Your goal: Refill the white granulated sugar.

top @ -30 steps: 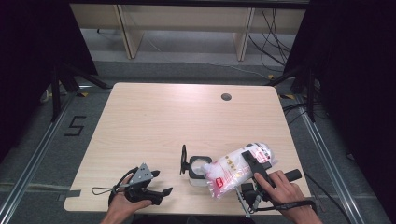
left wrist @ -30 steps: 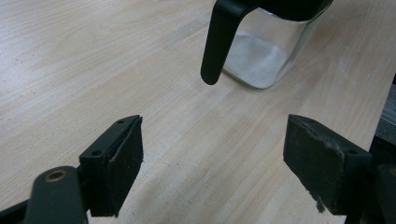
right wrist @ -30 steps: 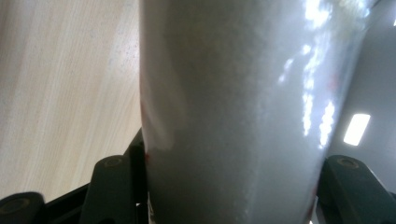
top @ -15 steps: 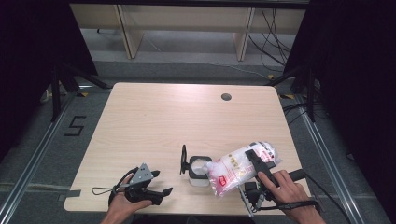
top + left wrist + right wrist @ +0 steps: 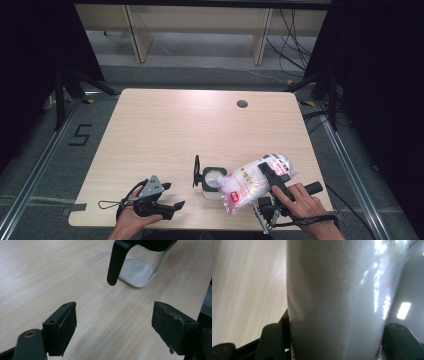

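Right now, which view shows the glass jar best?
The left gripper view: the glass jar stands close, with white powder in the bottom and its black lid arm hanging. The high view shows it small, its mouth under the tilted bag. In the right gripper view I can't make it out.

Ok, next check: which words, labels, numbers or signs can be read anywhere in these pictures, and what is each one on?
"5": black tape figure on the grey floor, left of the table.
Red label and round printed marks on the white bag in the right claw: too small and blurred to read.
Glass jar with the black lid: no lettering visible.
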